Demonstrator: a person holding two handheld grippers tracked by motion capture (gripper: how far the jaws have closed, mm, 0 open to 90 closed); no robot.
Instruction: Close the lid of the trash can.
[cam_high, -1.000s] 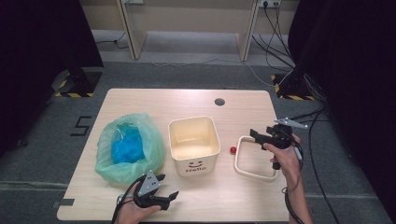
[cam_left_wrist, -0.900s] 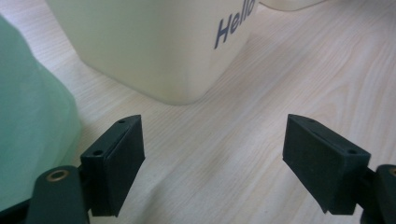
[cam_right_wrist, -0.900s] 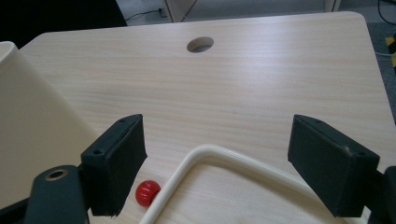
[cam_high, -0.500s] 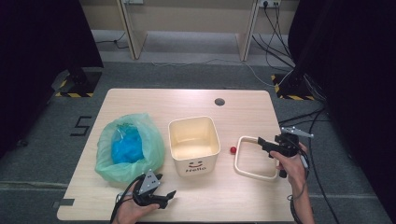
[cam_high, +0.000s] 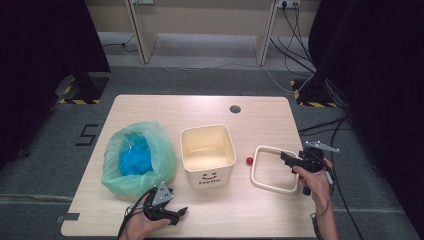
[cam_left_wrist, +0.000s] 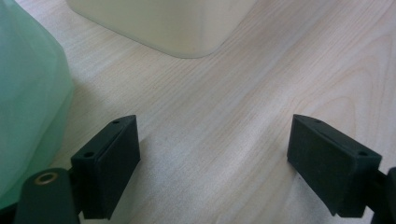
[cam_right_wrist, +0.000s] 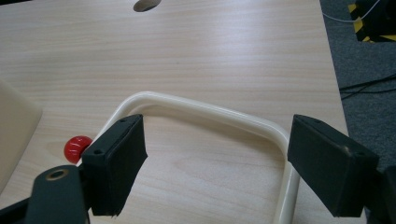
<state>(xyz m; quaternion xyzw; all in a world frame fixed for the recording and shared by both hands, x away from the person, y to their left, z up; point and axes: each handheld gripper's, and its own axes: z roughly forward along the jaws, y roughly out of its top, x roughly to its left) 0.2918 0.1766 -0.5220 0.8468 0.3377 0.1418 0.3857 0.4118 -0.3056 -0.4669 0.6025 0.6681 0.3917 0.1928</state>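
Cream frame (cam_high: 274, 170), a rounded-rectangle loop, lies flat on table (cam_high: 260, 120) at right-centre of high view, long axis roughly top-to-bottom of pic, slightly tilted. R gripper (cam_high: 286, 156) sits over its right edge, jaws wide apart, gripping nothing. R gripper view adds the frame's (cam_right_wrist: 205, 112) curved end between the jaws & red ball (cam_right_wrist: 77, 148) at left. Bin (cam_high: 207, 155) w/ smiley at centre, green bag (cam_high: 137, 160) left. L gripper (cam_high: 176, 214) at bottom, jaws apart over bare wood.

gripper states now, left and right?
Left gripper: open, holding nothing, above bare wooden table.
Right gripper: open, empty, over the cream rounded-square ring frame.
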